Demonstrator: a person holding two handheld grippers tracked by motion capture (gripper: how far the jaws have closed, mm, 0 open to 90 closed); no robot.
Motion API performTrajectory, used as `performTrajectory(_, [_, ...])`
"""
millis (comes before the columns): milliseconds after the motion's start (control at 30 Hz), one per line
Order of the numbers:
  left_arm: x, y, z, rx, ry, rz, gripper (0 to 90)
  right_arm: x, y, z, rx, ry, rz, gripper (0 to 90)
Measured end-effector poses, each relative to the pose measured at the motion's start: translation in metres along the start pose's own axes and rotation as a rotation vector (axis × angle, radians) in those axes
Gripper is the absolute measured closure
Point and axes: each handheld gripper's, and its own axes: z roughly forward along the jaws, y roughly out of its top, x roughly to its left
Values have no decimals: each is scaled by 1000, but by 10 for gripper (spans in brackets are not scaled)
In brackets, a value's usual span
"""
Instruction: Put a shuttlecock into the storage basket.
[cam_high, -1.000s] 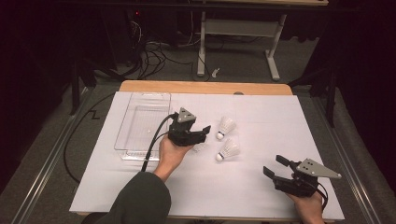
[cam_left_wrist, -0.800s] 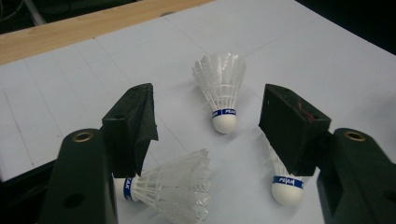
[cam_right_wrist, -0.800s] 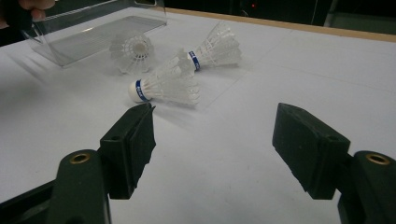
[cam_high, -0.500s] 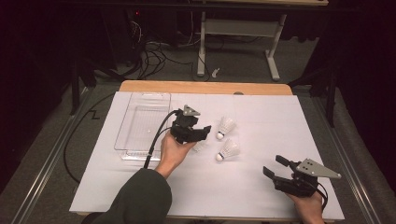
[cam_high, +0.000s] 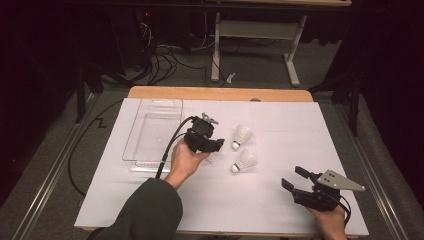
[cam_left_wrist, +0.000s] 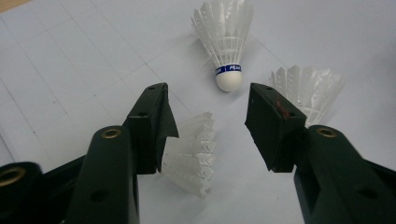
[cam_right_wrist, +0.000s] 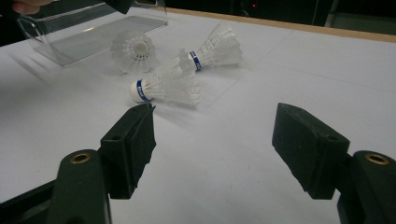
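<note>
Three shuttlecocks lie near the middle of the white worktop (cam_high: 280, 210), just right of a clear tray (cam_high: 150, 132) that sits toward the far left corner. The left gripper (cam_high: 216, 146) has come down over the nearest shuttlecock (cam_left_wrist: 191, 156), and its jaws have just been closing, though they are not yet pressing: the feather skirt sits between them, close against the left jaw with open space to the right one. In the left gripper view a second shuttlecock (cam_left_wrist: 226, 42) lies beyond with its cork tip pointing at the camera, and a third shuttlecock (cam_left_wrist: 306, 91) lies right beside the right jaw.

To do this grasp well, I would judge that the gripper should shift a little so the skirt sits centred, then close gently; feathers crush easily, and a lopsided squeeze may tip or flick the light thing away. The third one is close enough that the right jaw could nudge it on closing.

The left hand (cam_high: 185, 160) reaches forward from a dark sleeve, the gripper tilted down toward the worktop. The right gripper (cam_high: 292, 178) rests in the hand near the near right corner, jaws spread wide with nothing between them, aimed toward the shuttlecocks and well apart from them.
</note>
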Motion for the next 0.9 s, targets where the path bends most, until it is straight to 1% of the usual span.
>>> performTrajectory(133, [-1, 1, 2, 44, 7, 8, 510, 0, 0, 0, -1, 0, 1, 300])
performTrajectory(200, [-1, 2, 3, 74, 16, 13, 518, 0, 0, 0, 0, 0, 1, 301])
performTrajectory(333, [1, 3, 3, 98, -11, -2, 528, 0, 0, 0, 1, -1, 2, 301])
performTrajectory(500, [2, 5, 3, 138, -1, 0, 527, 0, 0, 0, 2, -3, 0, 301])
performTrajectory(567, [1, 5, 3, 144, 4, 1, 526, 0, 0, 0, 3, -3, 0, 301])
performTrajectory(733, [0, 7, 5, 184, 28, 8, 510, 0, 0, 1, 7, -4, -3, 303])
performTrajectory(900, [0, 7, 9, 209, 30, 5, 515, 0, 0, 0, 6, -3, -4, 303])
